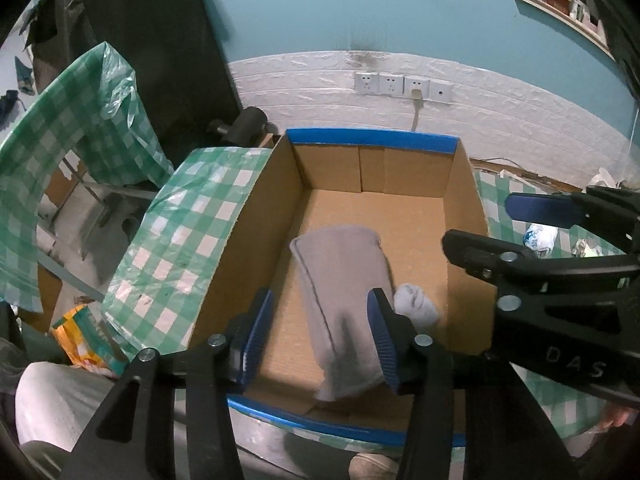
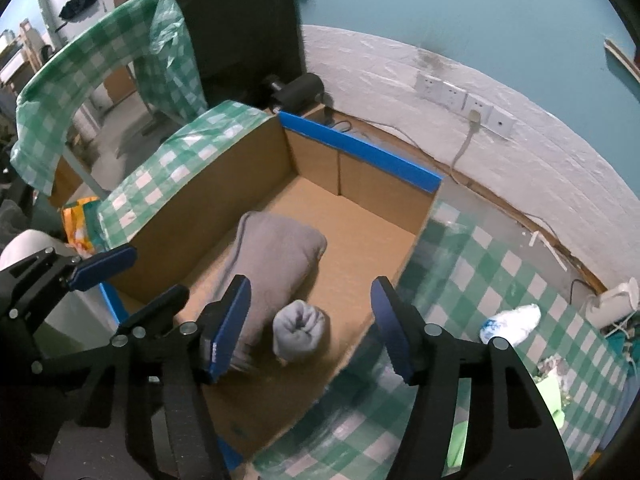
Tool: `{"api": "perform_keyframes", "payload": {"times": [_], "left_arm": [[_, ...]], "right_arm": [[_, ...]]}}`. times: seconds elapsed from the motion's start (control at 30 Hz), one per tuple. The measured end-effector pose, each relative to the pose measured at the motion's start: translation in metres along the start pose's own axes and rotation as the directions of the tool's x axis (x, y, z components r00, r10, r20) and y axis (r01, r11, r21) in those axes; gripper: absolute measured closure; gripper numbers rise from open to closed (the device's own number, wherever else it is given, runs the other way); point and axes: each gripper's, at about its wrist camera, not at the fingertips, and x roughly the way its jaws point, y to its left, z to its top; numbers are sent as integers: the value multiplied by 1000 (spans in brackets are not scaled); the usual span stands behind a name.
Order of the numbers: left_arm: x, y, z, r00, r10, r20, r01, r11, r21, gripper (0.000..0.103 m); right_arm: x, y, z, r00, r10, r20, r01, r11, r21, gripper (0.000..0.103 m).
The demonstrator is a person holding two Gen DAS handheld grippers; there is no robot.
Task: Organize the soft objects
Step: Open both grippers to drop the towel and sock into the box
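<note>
A cardboard box with blue-taped rims (image 1: pixel 372 141) (image 2: pixel 360 156) stands on the green checked table. A folded grey cloth (image 1: pixel 340 296) (image 2: pixel 276 252) lies on its floor, with a rolled light grey sock (image 1: pixel 416 306) (image 2: pixel 299 334) beside it. My left gripper (image 1: pixel 320 340) is open above the near end of the box, its jaws either side of the grey cloth without gripping it. My right gripper (image 2: pixel 310 330) is open above the box's right part, over the rolled sock. The right gripper also shows in the left wrist view (image 1: pixel 516 224), and the left gripper in the right wrist view (image 2: pixel 132 276).
A green checked cloth (image 1: pixel 180 248) drapes the box's left wall. A crumpled white and blue packet (image 2: pixel 512 324) and a white object (image 2: pixel 616 300) lie on the table at the right. Wall sockets (image 1: pixel 404 86) with a cable are behind the box. An orange packet (image 1: pixel 80 336) sits at lower left.
</note>
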Motion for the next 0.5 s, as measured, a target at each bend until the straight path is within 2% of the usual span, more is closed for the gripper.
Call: {"api": "perform_keyframes", "payload": {"times": [0.07,0.17,0.5], "left_arm": [[-1,0,0,1000,-8,3,8,1000,-4,52],[-2,-4,1,1000,-18,6,18,1000,-2,45],[-12,-32,4,999,-41,35,39,998,55,41]], "right_arm": [[-4,-4,-2,1000,-9,4,9,1000,11,37],[-11,-11,-6,1000,-18,10,18,1000,26,34],[-33,-41,-28,998,-66,14,65,995,77,30]]}}
